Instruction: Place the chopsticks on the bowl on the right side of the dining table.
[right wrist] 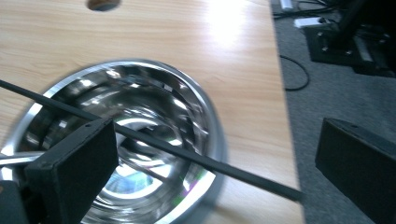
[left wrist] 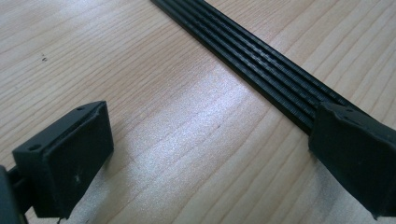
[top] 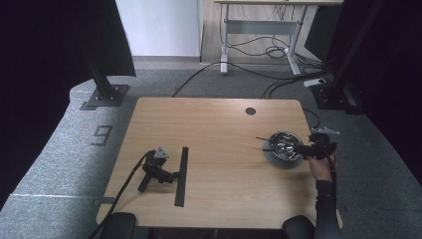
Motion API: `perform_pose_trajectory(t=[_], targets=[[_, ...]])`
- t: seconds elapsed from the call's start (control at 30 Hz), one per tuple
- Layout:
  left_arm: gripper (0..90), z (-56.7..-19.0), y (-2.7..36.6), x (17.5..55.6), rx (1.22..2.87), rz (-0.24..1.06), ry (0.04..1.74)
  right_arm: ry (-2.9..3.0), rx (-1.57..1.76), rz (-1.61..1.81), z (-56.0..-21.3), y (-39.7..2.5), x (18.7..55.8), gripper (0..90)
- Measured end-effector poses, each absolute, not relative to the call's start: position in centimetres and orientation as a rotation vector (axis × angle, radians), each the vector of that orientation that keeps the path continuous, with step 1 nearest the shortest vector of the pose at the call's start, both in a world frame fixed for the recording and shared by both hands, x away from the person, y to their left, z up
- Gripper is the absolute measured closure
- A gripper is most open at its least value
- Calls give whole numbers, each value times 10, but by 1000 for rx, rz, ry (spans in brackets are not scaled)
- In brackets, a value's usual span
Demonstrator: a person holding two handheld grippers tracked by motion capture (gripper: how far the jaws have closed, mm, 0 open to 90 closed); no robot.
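A shiny metal bowl stands near the table's right edge. A thin black rod lies across its rim. A hand holds my right gripper at the bowl's right side. Its jaws are open, and the rod's near end passes between them untouched. My left gripper lies unheld on the table's left part, open, with bare wood between its jaws. Just beside it lies a long black ribbed strip, which runs under the right jaw's tip.
The wooden table has a round cable hole at the back right. Grey carpet surrounds it, with a "9" mark at the left. Black stand bases and floor cables lie beyond, below a white desk frame.
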State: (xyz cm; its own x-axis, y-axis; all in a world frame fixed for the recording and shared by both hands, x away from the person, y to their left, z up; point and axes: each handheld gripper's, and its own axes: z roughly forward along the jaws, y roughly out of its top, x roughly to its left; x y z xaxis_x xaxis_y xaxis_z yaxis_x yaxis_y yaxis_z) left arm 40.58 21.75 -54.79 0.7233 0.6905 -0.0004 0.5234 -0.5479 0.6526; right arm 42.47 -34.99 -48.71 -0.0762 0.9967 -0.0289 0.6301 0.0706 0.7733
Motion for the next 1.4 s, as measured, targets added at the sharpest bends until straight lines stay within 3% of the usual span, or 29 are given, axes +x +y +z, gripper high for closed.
perform_pose_trajectory(t=[0.6,1.13,1.4], targets=[[0,-548,218,406,2284,339,914,1891,1618,699,-500,-308,482,0],[0,-548,218,406,2284,339,914,1975,1592,677,-503,-300,479,0],[0,-548,218,406,2284,339,915,1912,1544,745,-479,-308,455,0]])
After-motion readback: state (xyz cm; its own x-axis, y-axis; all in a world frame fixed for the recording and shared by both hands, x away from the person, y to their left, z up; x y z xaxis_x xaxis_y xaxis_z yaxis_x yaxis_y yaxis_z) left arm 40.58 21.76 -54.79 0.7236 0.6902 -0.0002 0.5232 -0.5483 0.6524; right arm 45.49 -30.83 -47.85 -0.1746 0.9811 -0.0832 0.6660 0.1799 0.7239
